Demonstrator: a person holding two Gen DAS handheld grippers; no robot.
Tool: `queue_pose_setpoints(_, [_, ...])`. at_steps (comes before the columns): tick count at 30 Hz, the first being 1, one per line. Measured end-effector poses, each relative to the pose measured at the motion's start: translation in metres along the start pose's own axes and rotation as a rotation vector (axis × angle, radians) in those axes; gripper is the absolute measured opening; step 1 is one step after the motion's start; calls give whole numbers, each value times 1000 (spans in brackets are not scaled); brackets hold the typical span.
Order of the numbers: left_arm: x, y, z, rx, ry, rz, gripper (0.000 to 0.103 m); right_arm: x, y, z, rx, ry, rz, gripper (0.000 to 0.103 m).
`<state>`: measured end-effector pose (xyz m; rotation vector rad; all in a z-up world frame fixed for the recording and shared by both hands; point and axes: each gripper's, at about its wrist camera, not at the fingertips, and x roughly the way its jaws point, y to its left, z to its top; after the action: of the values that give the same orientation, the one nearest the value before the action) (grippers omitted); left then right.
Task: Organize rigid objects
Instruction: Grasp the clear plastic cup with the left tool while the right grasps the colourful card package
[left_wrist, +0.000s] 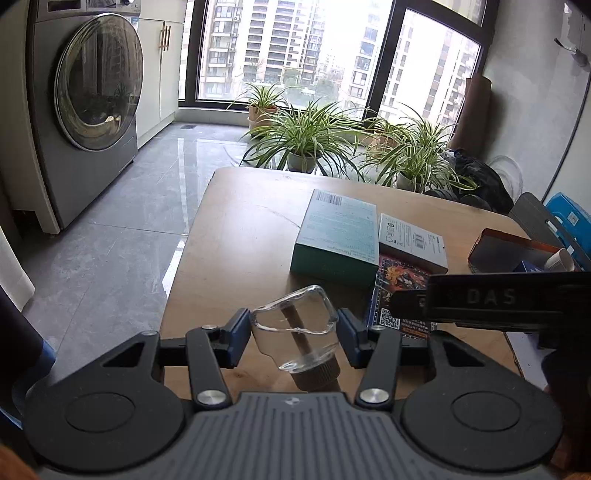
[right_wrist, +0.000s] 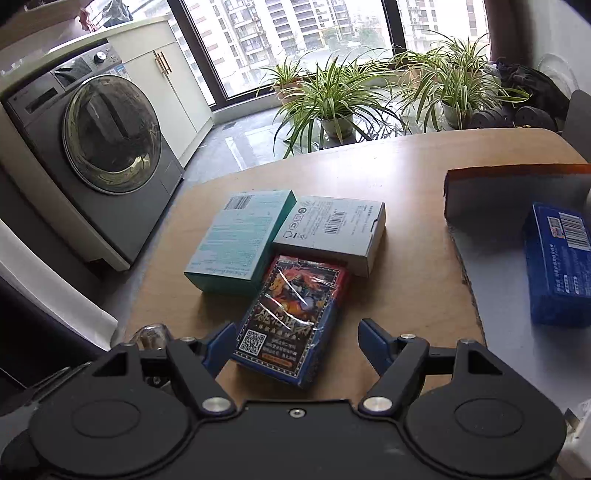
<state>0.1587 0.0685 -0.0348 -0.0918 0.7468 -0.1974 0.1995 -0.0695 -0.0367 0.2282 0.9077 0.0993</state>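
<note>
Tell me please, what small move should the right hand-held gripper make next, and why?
Probably ease the right hand-held gripper down and forward until its open jaws straddle the card box, then close. The box lies flat on the table, partly between the fingers already. The left hand-held gripper is occupied holding the glass bottle.

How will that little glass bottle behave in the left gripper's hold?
The glass bottle looks smooth and hard, so it may slip between the left gripper pads. Clear glass is probably fragile, so squeeze gently. It sits tilted, with its ribbed cap toward the camera, so it might swing.
</note>
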Motion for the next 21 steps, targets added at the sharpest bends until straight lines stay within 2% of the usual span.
queue_pose_setpoints(3, [1,2,0,-1,-18,6,51,17,11,3,-3,-2,-53,100])
queue_pose_setpoints(5, [1,3,1,-2,-28,7,51,24,21,2,-55,-14,-109,100])
queue_pose_setpoints(6, [0,3,0,-7,-32,3,51,27,26,1,-101,-21,-139,99])
queue_pose_setpoints(8, [1,3,-1,-12,-37,-1,51,25,29,-6,-158,-49,-146,87])
queue_pose_setpoints(10, [1,1,-1,-3,-39,-3,51,19,22,-9,-142,-57,-134,76])
queue_pose_setpoints(12, [-1,0,-3,1,-43,-7,51,13,13,-12,-141,-60,-124,72])
queue_pose_setpoints(17, [-11,-5,-6,19,-74,-38,51,-13,-18,-25,-114,-65,-75,71])
queue_pose_setpoints(21, [-22,-22,-11,66,-112,-72,51,-51,-36,-39,-134,-114,-55,71])
